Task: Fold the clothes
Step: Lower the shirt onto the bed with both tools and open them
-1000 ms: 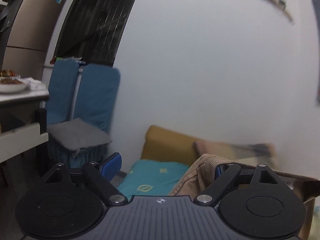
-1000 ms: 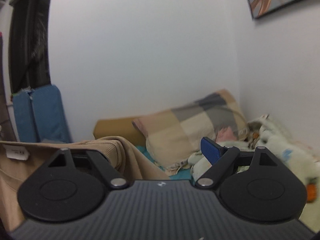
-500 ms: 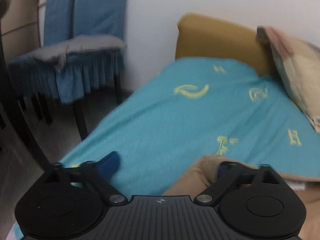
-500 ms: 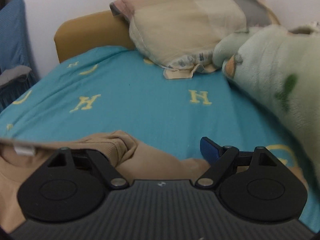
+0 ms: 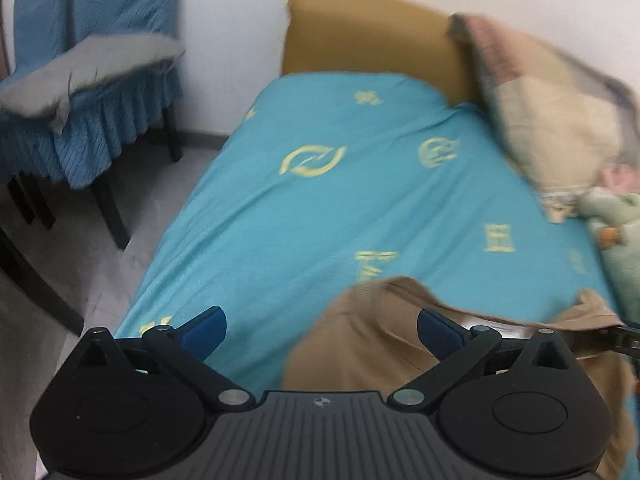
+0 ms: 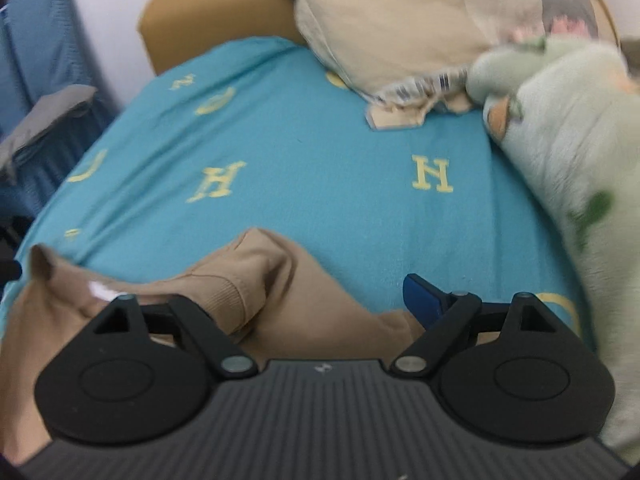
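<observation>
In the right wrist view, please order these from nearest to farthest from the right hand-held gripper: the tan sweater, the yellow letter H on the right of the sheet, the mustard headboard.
1. Tan knit sweater: directly at the right hand-held gripper, its opening jaws around the cloth.
2. Yellow letter H: mid-sheet, right.
3. Mustard padded headboard: far end, upper left.

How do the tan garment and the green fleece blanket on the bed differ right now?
The tan garment is plain smooth knit with a ribbed cuff; the green fleece blanket is fluffy, pale green with printed patches. The garment lies at the bed's near end under both grippers; the blanket is heaped along the right side by the pillow. Both rest on the turquoise sheet.
</observation>
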